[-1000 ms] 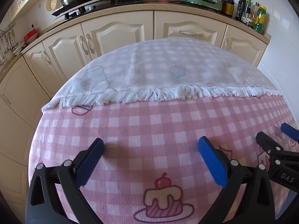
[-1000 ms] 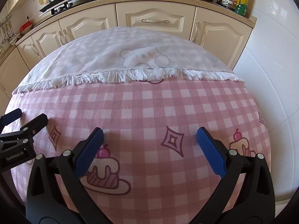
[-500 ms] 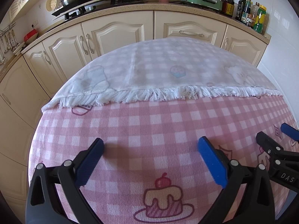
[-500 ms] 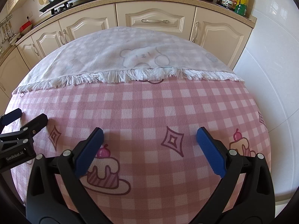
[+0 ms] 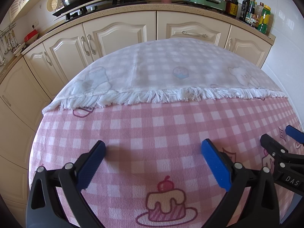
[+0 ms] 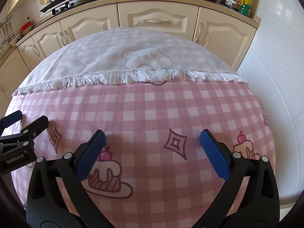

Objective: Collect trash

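Hovering side by side, we hold the left hand-held gripper (image 5: 152, 157) and the right hand-held gripper (image 6: 151, 148) low over the tabletop (image 6: 152, 110), the blue pads of each spread wide apart and gripping nothing. Beneath them lies only the pink checked cloth (image 5: 161, 125), its far end folded back with a white fringe (image 5: 167, 95). We see no trash in either view, so we judge collecting has not begun; next we must look around for it.
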